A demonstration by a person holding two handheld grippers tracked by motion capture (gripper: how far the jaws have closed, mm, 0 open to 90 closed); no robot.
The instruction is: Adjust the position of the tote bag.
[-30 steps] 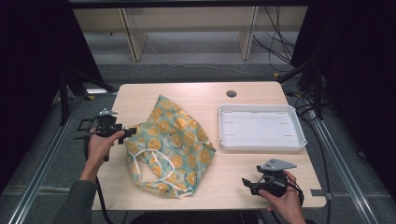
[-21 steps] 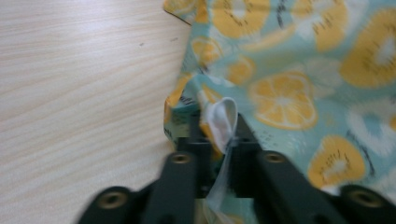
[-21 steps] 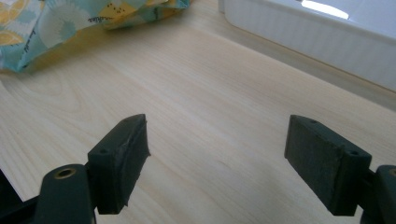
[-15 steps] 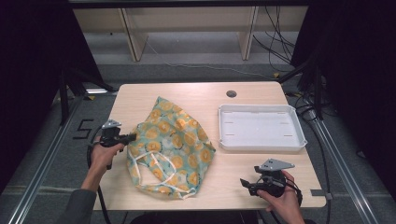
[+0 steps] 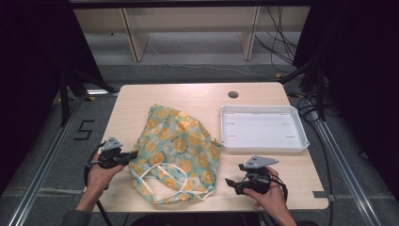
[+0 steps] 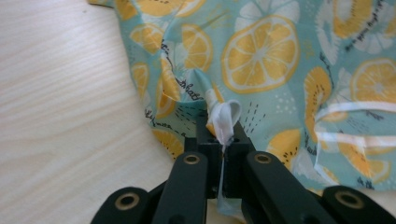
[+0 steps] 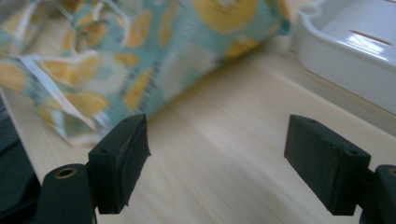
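Observation:
A teal cloth bag printed with orange slices [image 5: 176,150] lies crumpled across the middle of the wooden table [image 5: 188,96], its white handles [image 5: 155,170] looped toward the front. My left gripper [image 5: 133,154] is at the bag's left edge, shut on a pinch of the fabric and white trim [image 6: 223,122]. Near the front right of the table my right gripper [image 5: 229,182] stands open with nothing between its jaws, a short way from the bag's right side [image 7: 154,60].
A white empty tray [image 5: 263,128] sits on the right half of the table, behind my right gripper. A round cable hole [image 5: 233,94] is near the far edge. Bare wood lies left of the bag and along the back.
My left gripper has drawn toward the front of the table with the bag's edge in it, pulling the cloth along. The right gripper has stayed put.

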